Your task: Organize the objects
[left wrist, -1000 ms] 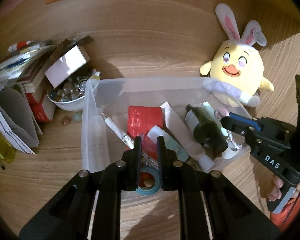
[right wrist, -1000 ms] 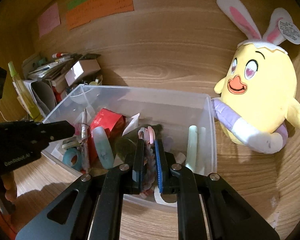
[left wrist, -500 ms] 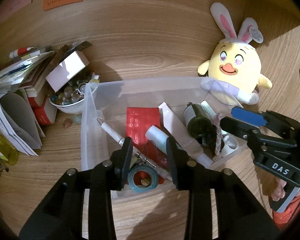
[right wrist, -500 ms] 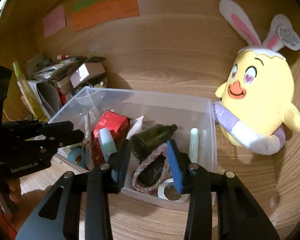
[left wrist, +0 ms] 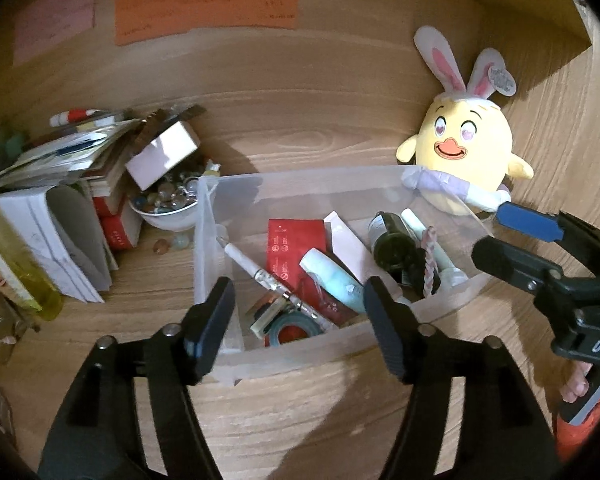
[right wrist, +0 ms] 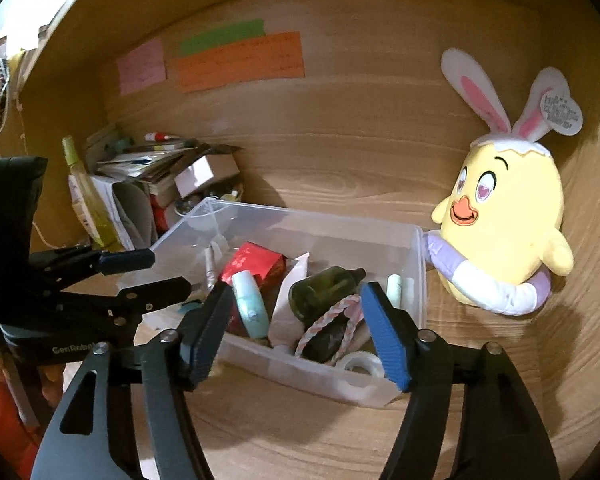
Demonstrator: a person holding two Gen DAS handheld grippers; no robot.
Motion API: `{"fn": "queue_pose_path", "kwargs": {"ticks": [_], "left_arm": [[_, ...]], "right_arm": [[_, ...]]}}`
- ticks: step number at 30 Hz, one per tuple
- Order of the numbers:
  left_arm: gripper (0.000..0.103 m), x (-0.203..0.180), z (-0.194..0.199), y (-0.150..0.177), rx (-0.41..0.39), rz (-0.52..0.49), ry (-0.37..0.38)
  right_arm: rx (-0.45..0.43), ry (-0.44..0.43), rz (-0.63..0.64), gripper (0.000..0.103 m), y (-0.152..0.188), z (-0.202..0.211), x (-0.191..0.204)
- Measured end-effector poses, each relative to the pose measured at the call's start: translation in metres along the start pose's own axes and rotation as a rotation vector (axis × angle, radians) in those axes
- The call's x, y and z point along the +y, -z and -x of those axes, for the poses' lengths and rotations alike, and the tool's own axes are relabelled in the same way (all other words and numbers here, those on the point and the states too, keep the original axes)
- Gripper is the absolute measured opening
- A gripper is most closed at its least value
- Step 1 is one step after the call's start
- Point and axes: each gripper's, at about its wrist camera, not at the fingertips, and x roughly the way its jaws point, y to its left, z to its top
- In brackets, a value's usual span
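Left wrist view: my left gripper (left wrist: 298, 322) hangs spread wide and holds nothing, just over the near wall of the clear plastic bin (left wrist: 300, 184) on the desk (left wrist: 260, 408). Inside the bin, near side, lies a teal tape roll (left wrist: 294, 328); a white pen (left wrist: 260, 274) slants along the left, a red packet (left wrist: 296, 248) sits in the middle with a pale blue tube (left wrist: 334, 280) across it. To the right, a dark green bottle (left wrist: 392, 242) and a pink braided cord (left wrist: 430, 264). My right gripper (left wrist: 500, 236) comes in from the right, also parted. A yellow chick plush (left wrist: 464, 160) sits at the bin's far right corner; a white bowl of marbles (left wrist: 166, 208) is just left of the bin.

Right wrist view: my right gripper (right wrist: 296, 330) is wide apart, empty, above the bin's (right wrist: 340, 384) near edge. The dark green bottle (right wrist: 324, 292) and braided cord (right wrist: 328, 322) lie between my fingers, untouched; a clear tape roll (right wrist: 358, 362) sits at the near wall.
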Motion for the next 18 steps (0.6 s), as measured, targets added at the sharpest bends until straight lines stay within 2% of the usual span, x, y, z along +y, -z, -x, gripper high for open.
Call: {"fn": "queue_pose_path", "kwargs": {"ticks": [8, 18], "left_arm": [[0.081, -0.007, 0.017, 0.017, -0.037, -0.014, -0.029], [0.088, -0.016, 0.037, 0.036, -0.076, -0.003, -0.024]], "right_arm": [[-0.021, 0.009, -0.010, 0.078, 0.015, 0.016, 0.004], [-0.016, 0.011, -0.034, 0.079, 0.030, 0.028, 0.005]]}}
